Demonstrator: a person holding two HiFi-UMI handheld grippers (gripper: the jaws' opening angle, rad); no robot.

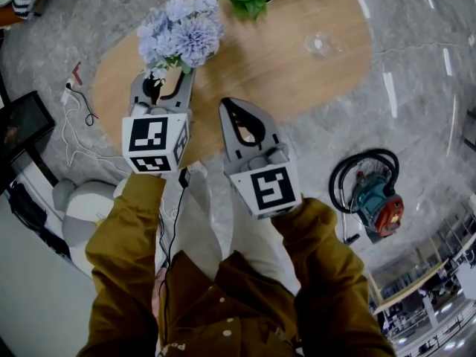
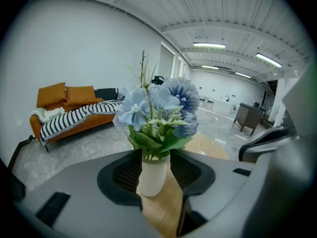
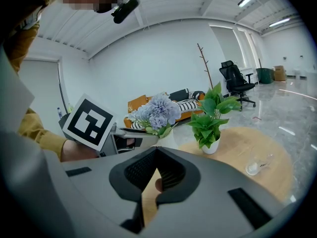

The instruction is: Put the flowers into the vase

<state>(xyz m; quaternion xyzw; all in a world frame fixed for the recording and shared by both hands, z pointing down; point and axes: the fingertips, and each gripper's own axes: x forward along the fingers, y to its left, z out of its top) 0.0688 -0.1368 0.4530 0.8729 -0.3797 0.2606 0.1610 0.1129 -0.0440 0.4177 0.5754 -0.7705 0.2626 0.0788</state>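
Head view: the flowers (image 1: 181, 32) stand near the left edge of the oval wooden bench (image 1: 297, 73), at the tips of the left hand-held gripper (image 1: 166, 80). The right hand-held gripper (image 1: 227, 104) is just beside it, clear of the bouquet.

Left gripper view: the jaws are clamped on the white vase (image 2: 152, 177), one pad on each side. The vase is upright on the bench, with blue blooms and green leaves rising from its mouth.

Right gripper view: jaw tips together, nothing between them. A potted plant (image 3: 210, 120) and a clear glass (image 3: 255, 167) stand farther back.
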